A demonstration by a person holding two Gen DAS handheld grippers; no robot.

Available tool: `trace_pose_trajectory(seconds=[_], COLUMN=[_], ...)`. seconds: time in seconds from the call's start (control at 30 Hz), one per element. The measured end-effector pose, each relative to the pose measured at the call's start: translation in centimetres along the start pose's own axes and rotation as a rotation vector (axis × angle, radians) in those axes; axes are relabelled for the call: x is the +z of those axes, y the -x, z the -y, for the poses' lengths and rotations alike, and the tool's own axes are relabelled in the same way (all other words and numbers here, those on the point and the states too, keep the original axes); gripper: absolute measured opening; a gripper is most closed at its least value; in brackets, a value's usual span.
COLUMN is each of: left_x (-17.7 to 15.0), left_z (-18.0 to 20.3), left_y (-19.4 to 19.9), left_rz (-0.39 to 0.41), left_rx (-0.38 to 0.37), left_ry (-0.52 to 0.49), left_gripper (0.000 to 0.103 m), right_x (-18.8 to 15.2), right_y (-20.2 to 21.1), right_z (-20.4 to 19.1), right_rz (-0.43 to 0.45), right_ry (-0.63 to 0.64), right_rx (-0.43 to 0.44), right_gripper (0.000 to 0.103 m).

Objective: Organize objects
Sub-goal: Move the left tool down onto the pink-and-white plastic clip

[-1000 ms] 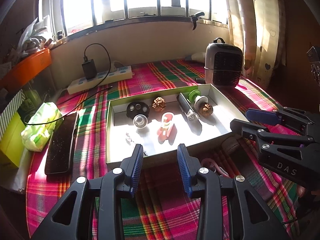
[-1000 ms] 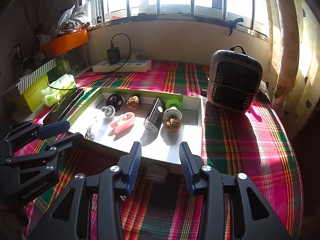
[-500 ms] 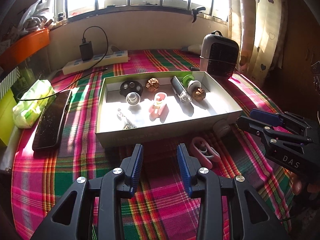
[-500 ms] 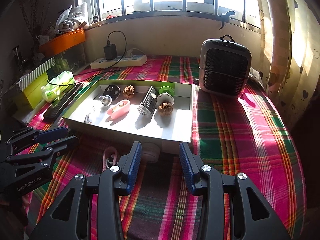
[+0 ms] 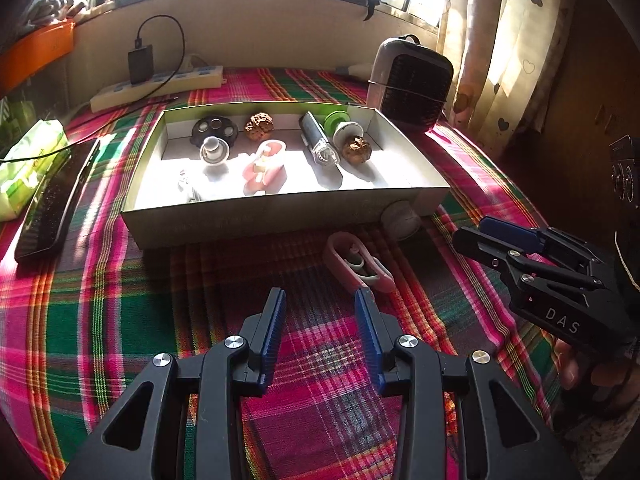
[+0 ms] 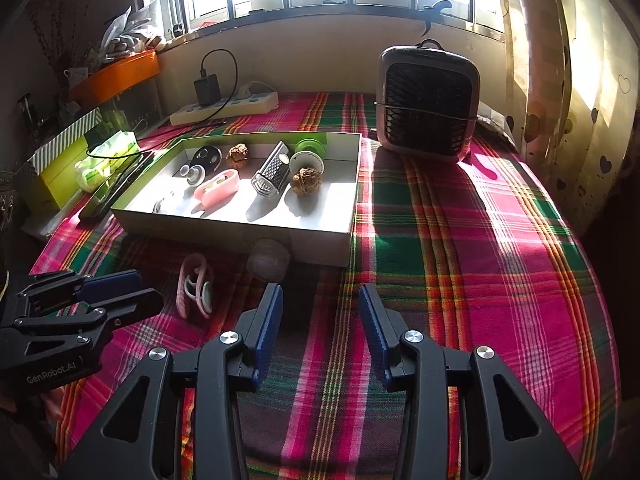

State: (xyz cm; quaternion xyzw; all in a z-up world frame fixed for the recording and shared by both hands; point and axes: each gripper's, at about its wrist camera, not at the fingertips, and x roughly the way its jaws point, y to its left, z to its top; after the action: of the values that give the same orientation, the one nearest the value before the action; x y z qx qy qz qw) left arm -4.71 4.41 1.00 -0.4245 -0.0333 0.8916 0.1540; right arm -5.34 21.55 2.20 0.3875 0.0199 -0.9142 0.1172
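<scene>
A shallow white-lined box (image 5: 260, 220) sits on the plaid cloth and holds several small items, among them a pink case (image 5: 266, 168), a metal cylinder (image 5: 318, 144) and two walnuts. In front of the box lie pink folding scissors (image 5: 358, 262) and a pale round knob (image 5: 400, 220), which touches the box wall. My left gripper (image 5: 320, 300) is open and empty, its right fingertip just short of the scissors. My right gripper (image 6: 320, 296) hangs just short of the knob (image 6: 267, 264); its jaws are opening with nothing between them. Each gripper shows from the side in the other's view.
A small heater (image 6: 428, 104) stands at the back right. A power strip (image 5: 160, 84) with a charger lies by the window wall. A black phone (image 5: 56, 200) and a green tissue pack (image 5: 28, 164) lie left of the box. Curtains hang on the right.
Both grippers drew back from the box and sank, which brought the pink scissors and the round knob into view. The right jaws widened a little.
</scene>
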Motion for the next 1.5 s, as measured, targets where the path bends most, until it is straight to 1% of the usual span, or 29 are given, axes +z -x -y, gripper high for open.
trace_pose_trajectory(seconds=[0.07,0.17,0.23,0.4,0.53,0.73,1.03,1.2,1.37,1.43,1.5], left_x=[0.0,0.1,0.2,0.5,0.7,0.9,1.6,1.6,1.6,1.6,1.5], left_z=[0.3,0.6,0.9,1.3,1.9,2.6,2.5,2.3,1.5,1.2,0.9], left_y=[-0.2,-0.3,-0.5,-1.3,-1.4,-1.9,-2.4,-2.4,-2.2,-2.1,-2.1], left_rz=[-0.005,-0.004,-0.010,-0.023,-0.015,-0.021,-0.011,-0.008,-0.005,-0.001,0.001], left_rx=[-0.005,-0.037,-0.042,-0.026,-0.005,-0.003,0.043,0.049,0.044,0.042,0.037], left_ry=[-0.002,0.012,0.022,0.046,0.033,0.025,0.016,0.020,0.025,0.028,0.033], left_gripper=[0.034,0.035,0.037,0.043,0.043,0.043,0.043,0.043,0.042,0.035,0.030], right_x=[-0.1,-0.3,-0.3,-0.4,-0.5,-0.5,-0.5,-0.4,-0.2,-0.1,0.0], right_y=[0.0,0.0,-0.1,0.0,0.0,-0.1,-0.1,-0.4,-0.8,-1.0,-1.1], right_z=[0.3,0.6,0.7,1.2,1.5,1.4,1.3,1.1,0.5,0.3,0.1], right_rz=[-0.002,-0.005,-0.007,-0.009,-0.008,-0.011,-0.016,-0.023,-0.032,-0.035,-0.039], right_ry=[-0.007,-0.013,-0.016,-0.027,-0.035,-0.035,-0.030,-0.027,-0.020,-0.020,-0.018], right_rx=[0.003,0.006,0.007,0.008,0.009,0.014,0.011,0.009,0.012,0.018,0.019], right_gripper=[0.047,0.047,0.047,0.047,0.047,0.047,0.048,0.048,0.048,0.048,0.048])
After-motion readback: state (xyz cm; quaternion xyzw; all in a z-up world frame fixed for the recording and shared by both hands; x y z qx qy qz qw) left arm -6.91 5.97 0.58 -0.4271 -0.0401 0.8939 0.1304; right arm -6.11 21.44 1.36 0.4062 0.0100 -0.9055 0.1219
